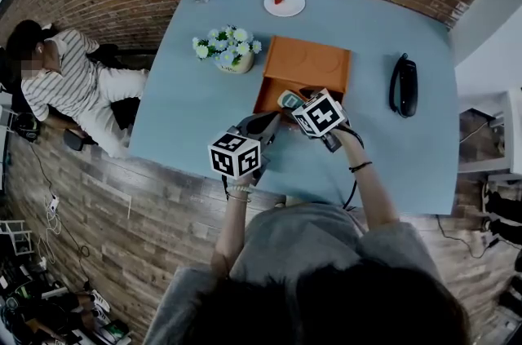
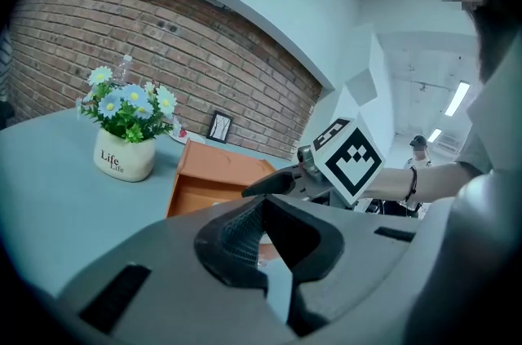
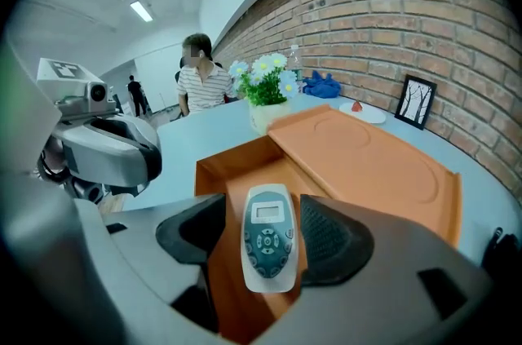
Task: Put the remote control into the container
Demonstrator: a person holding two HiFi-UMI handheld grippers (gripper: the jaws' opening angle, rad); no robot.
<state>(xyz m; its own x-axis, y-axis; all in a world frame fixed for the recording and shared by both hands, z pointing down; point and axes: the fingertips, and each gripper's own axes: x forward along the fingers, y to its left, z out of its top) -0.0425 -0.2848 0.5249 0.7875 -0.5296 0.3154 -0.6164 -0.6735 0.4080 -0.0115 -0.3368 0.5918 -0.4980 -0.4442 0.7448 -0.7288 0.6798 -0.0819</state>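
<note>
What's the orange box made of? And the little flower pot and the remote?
The orange box looks like plastic or painted wood, I can't tell which: smooth, matte and evenly coloured, with a shallow circle sunk into its flat panel. The flower pot looks like glazed ceramic: cream, slightly shiny, with printed letters. The remote looks like hard plastic: a pale smooth shell, a darker face and small buttons.
</note>
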